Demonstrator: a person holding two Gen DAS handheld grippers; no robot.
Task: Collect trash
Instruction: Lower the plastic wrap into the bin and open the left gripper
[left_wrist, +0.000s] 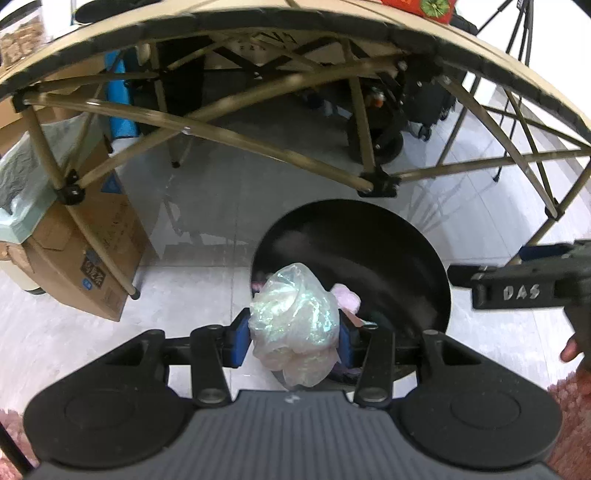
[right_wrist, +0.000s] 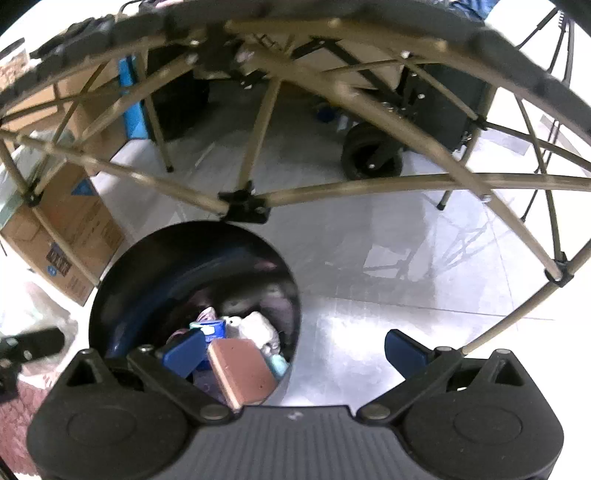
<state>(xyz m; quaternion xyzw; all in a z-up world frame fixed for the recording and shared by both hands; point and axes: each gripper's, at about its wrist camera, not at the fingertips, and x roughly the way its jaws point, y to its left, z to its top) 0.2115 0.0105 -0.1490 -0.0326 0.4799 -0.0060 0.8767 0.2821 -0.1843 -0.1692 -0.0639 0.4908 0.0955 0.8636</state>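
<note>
My left gripper (left_wrist: 293, 334) is shut on a crumpled clear plastic bag (left_wrist: 295, 314), pinched between its blue pads (left_wrist: 239, 341). It hangs just over the near rim of a round black trash bin (left_wrist: 406, 266) on the floor. In the right wrist view the same bin (right_wrist: 147, 266) sits lower left, with several bits of trash inside. Among them is a brown rectangular piece (right_wrist: 243, 373) close to the left finger, not pinched. My right gripper (right_wrist: 293, 350) stands open, partly over the bin's right rim. Its body shows at the right edge of the left wrist view, marked as right gripper's body (left_wrist: 517, 291).
A folding table's tan frame (left_wrist: 258, 144) arches over the bin. A cardboard box (left_wrist: 92, 258) stands to the left and a wheeled black cart (right_wrist: 373, 158) behind. A pink rug (left_wrist: 576, 424) lies near me. Bare tiled floor (right_wrist: 406, 295) spreads right of the bin.
</note>
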